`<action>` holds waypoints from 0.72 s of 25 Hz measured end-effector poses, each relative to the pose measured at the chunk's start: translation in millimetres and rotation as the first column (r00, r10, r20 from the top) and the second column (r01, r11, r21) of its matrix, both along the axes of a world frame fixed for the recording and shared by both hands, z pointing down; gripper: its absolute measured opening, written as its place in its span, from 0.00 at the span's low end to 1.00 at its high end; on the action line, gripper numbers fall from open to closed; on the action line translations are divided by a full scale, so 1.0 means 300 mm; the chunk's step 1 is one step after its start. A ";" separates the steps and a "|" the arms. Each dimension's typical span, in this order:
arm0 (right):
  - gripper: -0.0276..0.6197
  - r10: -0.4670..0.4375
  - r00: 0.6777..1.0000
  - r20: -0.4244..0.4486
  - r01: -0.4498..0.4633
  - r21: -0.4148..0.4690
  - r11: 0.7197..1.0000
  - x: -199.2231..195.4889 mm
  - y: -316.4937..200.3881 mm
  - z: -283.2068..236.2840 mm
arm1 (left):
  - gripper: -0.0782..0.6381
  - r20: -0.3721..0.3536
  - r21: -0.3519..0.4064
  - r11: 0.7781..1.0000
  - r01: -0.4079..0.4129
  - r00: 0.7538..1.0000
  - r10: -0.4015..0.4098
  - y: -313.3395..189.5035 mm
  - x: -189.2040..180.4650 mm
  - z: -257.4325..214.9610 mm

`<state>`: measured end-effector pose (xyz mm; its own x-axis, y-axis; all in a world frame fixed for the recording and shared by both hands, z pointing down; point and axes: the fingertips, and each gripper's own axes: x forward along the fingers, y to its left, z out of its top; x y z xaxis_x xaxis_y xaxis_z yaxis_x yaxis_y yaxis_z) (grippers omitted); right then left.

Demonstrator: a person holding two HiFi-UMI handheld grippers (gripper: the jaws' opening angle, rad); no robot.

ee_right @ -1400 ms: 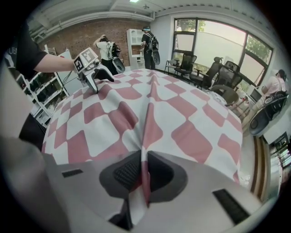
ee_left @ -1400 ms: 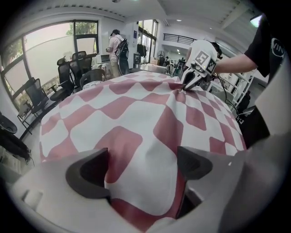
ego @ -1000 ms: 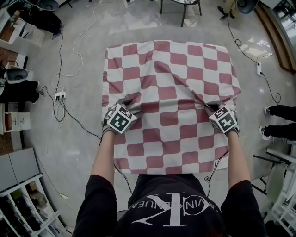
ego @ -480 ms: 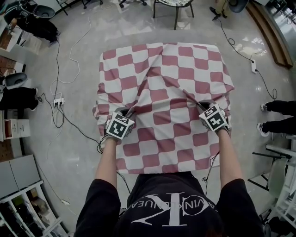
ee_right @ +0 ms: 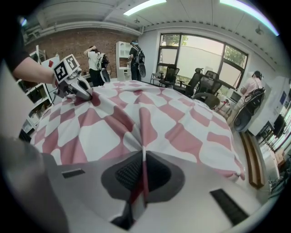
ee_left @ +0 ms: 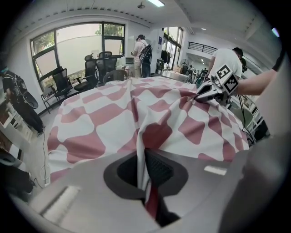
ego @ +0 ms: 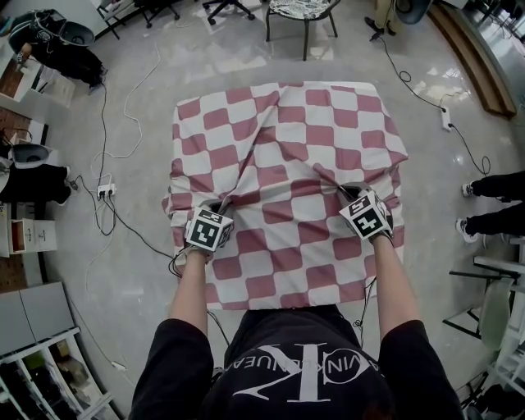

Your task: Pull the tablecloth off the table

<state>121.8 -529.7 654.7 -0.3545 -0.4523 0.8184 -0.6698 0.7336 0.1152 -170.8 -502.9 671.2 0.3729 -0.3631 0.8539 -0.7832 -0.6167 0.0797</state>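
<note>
Tablecloth: The red-and-white checked tablecloth [ego: 287,139] lay over the tabletop and covered it entirely. Its near edge hung down just in front of the person.
Folds: Two raised creases ran across the cloth, one from each tool, slanting toward the far middle. The left edge was bunched and sagging.
Left tool: The left tool [ego: 220,203] sat on the near-left part of the cloth, pointing steeply down. Its jaws had just been closing, and they were pinched tight on a standing fold of the cloth that ran up between the pads.
Right tool: The right tool [ego: 349,197] sat on the near-right part, well apart from the other. Its jaws were clamped on a thin pleat of the cloth.
Forearms: Both bare forearms [ego: 190,283] reached out over the near edge from a black T-shirt.
Floor: The grey floor [ego: 131,98] carried loose cables [ego: 105,123] and a power strip [ego: 107,190] to the left of the tabletop.
Chair: A chair [ego: 299,12] stood beyond the far edge.
Bystander: A pair of shoes [ego: 469,209] showed at the right.
</note>
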 end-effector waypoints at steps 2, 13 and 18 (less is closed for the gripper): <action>0.07 -0.004 1.000 0.002 0.004 -0.002 1.000 0.000 0.004 -0.001 | 0.13 0.009 0.004 1.000 0.011 1.000 -0.011 -0.001 0.002 -0.001; 0.06 0.026 0.974 0.226 -0.039 0.052 0.998 0.007 0.027 -0.151 | 0.13 -0.134 0.057 0.979 0.197 0.973 -0.188 0.039 0.002 -0.135; 0.06 0.033 0.949 0.313 -0.058 0.071 0.996 0.013 0.026 -0.215 | 0.13 -0.174 0.092 0.964 0.250 0.957 -0.232 0.057 0.012 -0.200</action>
